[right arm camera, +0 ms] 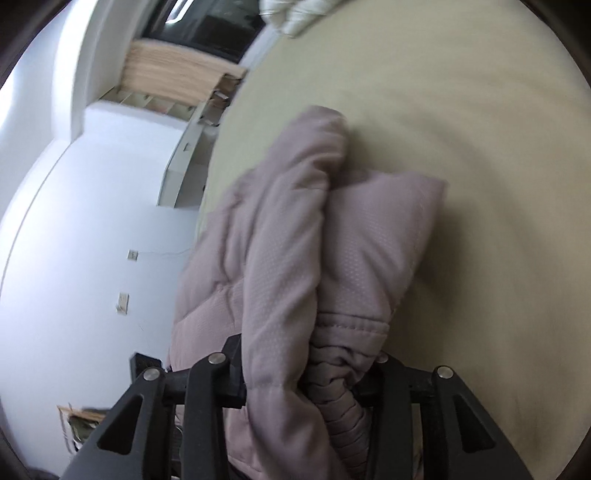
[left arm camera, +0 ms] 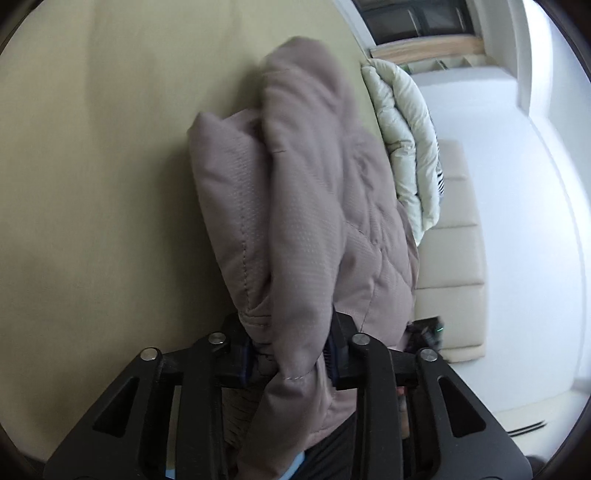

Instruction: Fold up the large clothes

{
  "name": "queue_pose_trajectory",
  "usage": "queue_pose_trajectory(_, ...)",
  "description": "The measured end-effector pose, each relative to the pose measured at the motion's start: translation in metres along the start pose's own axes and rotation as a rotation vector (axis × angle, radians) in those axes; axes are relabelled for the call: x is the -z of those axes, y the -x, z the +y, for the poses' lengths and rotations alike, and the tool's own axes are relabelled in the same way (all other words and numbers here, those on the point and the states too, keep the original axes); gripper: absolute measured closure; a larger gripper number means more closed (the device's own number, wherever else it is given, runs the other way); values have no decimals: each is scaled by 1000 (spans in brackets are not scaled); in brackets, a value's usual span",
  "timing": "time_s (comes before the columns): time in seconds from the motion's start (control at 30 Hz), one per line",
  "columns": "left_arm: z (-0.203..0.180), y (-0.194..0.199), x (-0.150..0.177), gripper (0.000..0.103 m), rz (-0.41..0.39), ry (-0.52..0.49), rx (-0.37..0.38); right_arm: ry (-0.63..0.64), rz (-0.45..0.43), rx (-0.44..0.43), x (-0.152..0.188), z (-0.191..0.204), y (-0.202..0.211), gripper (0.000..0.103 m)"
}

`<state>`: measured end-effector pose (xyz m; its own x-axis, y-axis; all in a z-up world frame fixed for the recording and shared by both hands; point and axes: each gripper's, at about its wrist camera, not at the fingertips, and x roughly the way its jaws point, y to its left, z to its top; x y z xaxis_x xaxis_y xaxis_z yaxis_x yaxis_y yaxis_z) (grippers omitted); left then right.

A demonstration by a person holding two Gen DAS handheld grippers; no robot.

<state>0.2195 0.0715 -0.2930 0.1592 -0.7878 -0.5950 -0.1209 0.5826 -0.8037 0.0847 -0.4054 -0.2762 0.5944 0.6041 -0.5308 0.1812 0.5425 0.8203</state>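
A mauve-grey padded jacket (left arm camera: 303, 206) hangs bunched over a beige bed sheet (left arm camera: 103, 177). My left gripper (left arm camera: 291, 354) is shut on a thick fold of the jacket, which drapes forward over the fingers. In the right wrist view my right gripper (right arm camera: 310, 373) is shut on another fold of the same jacket (right arm camera: 288, 236), with a ribbed cuff (right arm camera: 340, 398) squeezed between the fingers. The fingertips of both grippers are hidden by cloth.
A folded pale green puffer jacket (left arm camera: 406, 140) lies at the edge of the bed; it also shows in the right wrist view (right arm camera: 295, 14). A cream padded headboard (left arm camera: 454, 258), white wall (right arm camera: 92, 221), wooden shelf (right arm camera: 173, 77) and dark window stand beyond.
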Motion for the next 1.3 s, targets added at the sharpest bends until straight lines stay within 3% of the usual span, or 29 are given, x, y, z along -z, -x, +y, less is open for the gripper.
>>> queue_pose_trajectory(0.07,19,-2,4,67,-16,54,41,-26,-40,-38,4,-21,-8,53)
queue_pose_trajectory(0.27,4,0,18,64,-43,-5,-32,-42,-96,-31,10,-28,-9,47)
queue_pose_trajectory(0.4,-14,-1,28,64,-94,-7,-55,-98,-116,-24,20,-35,13,42)
queue_pose_trajectory(0.5,-36,5,40,64,-145,-34,-102,-109,-165,16,32,-33,35,37)
queue_pose_trajectory(0.6,-51,42,55,61,-233,-85,-149,-96,-228,80,51,-33,68,34)
queue_pose_trajectory(0.67,-68,62,66,58,-300,-127,-211,-91,-271,128,63,-31,87,32)
queue_pose_trajectory(0.73,-101,75,85,53,-385,-241,-344,-67,-313,204,77,-24,105,29)
queue_pose_trajectory(0.87,-167,90,122,38,-528,-464,-539,91,-412,359,94,18,131,24)
queue_pose_trajectory(0.9,-174,108,135,34,-580,-532,-574,141,-438,393,99,27,138,19)
queue_pose_trajectory(0.97,-210,108,161,14,-675,-641,-628,254,-505,457,105,59,145,11)
queue_pose_trajectory(1.03,-250,105,184,5,-781,-735,-667,368,-588,508,111,92,153,0)
queue_pose_trajectory(1.07,-268,105,198,0,-835,-774,-687,409,-622,530,110,106,153,0)
queue_pose_trajectory(1.17,-310,102,225,0,-912,-815,-724,513,-689,573,115,146,156,0)
queue_pose_trajectory(1.3,-355,90,240,0,-897,-838,-746,577,-754,567,121,192,167,0)
